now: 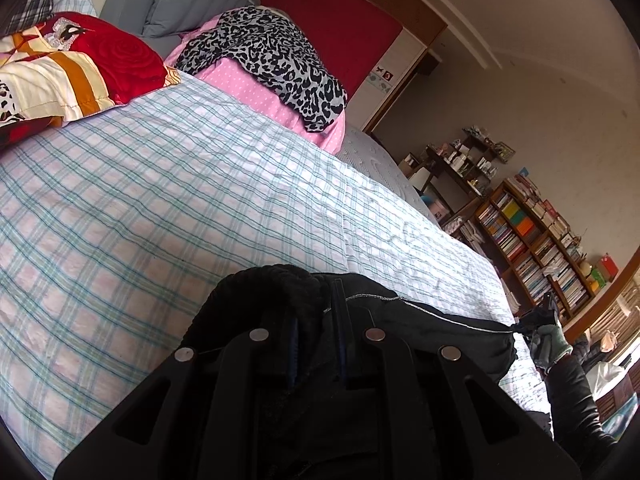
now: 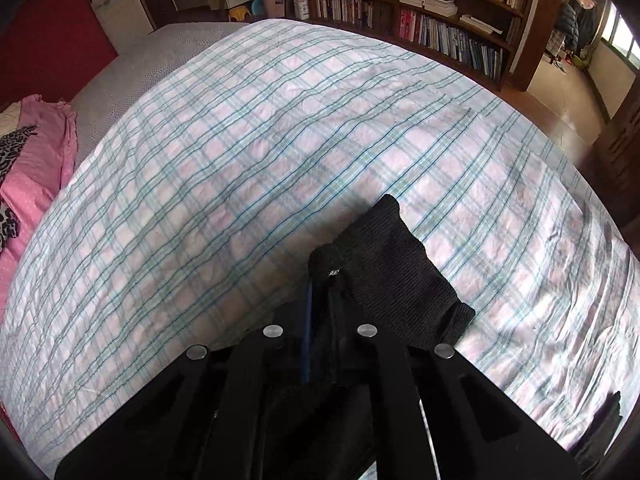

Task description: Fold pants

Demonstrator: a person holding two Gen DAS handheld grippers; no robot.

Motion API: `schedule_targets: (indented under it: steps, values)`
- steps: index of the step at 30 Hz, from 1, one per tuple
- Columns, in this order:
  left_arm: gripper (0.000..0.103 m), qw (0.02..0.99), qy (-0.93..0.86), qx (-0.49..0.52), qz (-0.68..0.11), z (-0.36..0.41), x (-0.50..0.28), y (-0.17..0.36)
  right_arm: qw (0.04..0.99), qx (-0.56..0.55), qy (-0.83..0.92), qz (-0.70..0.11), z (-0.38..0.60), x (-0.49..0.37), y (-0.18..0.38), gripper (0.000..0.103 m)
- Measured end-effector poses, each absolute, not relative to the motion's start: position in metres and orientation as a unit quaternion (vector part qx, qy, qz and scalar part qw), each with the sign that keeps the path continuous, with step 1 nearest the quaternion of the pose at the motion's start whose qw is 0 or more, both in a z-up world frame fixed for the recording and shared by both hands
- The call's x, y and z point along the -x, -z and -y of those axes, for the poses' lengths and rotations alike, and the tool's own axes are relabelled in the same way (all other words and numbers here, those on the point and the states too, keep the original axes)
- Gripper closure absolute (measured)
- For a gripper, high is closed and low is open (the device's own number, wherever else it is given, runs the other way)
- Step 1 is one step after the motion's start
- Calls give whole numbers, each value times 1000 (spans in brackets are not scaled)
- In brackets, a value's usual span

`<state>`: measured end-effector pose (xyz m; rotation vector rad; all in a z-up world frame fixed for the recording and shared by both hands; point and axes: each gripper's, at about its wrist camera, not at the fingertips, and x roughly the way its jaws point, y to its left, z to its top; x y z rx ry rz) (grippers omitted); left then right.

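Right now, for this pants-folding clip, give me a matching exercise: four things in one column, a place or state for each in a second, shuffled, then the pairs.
Things:
1. left tool
2. leopard-print garment
3. bookshelf
4. red floral pillow

Places or states:
A. against the wall past the bed
B. shut on the black pants
C. lying on pink fabric
D. at the far left of the plaid bedsheet

Pairs: 1-B, 2-C, 3-A, 4-D

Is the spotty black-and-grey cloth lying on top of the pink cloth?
Yes, the spotty cloth is draped over the pink cloth at the far end of the bed.
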<state>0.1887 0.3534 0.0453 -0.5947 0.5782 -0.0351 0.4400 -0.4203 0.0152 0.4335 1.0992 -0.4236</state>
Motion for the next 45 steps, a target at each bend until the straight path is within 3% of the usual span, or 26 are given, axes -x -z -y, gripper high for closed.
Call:
schedule_targets:
  steps: [7, 17, 34, 42, 45]
  values:
    - [89, 902, 34, 349, -252, -374, -173, -51, 833, -253, 169, -462, 445, -374, -56, 97]
    - [90, 914, 76, 336, -215, -365, -113, -72, 855, -296, 139, -401, 484, -256, -84, 97]
    - [90, 915, 116, 358, -147, -363, 3, -64, 871, -351, 108, -326, 523, -47, -50, 97]
    - [89, 912, 89, 369, -156, -366, 38, -45, 864, -378, 99, -319, 529, -8, -22, 98]
    - [83, 911, 66, 370, -171, -367, 43, -38, 859, -382, 102, -326, 529, -2, -8, 98]
